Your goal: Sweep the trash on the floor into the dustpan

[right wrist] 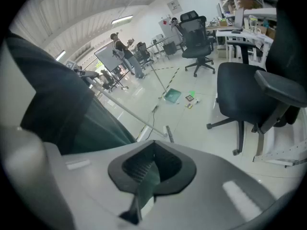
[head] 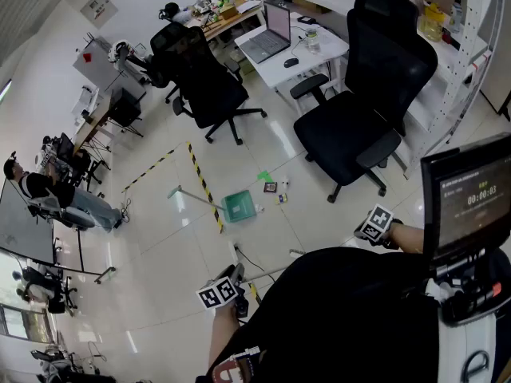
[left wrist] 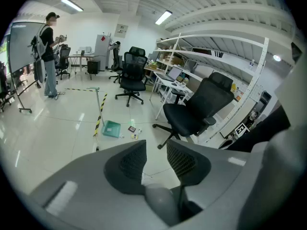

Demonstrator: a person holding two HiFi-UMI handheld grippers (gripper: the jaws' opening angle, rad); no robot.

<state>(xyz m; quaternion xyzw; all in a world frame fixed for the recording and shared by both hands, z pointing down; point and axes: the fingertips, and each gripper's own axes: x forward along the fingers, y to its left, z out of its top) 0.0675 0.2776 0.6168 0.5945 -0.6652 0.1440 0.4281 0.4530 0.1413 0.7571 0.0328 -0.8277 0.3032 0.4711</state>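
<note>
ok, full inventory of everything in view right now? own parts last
dustpan: 1, green, long handle, on the floor beside the striped tape
trash: several small scraps, mixed colours, floor just right of the dustpan
floor tape: black-yellow, two strips meeting at a corner
grey pole: 1, slanting low in front of the person
office chairs: 2, black, one by the far desks, one at the white desk
laptop: 1, grey, open on the white desk
mouse: 1, black, same desk
screen: 1, black, timer showing, right edge
bystander: 1, dark top, jeans, standing by a whiteboard
left gripper: jaws slightly apart, rounded grey thing low between them, grip unclear
right gripper: jaws together on a dark strip
</note>
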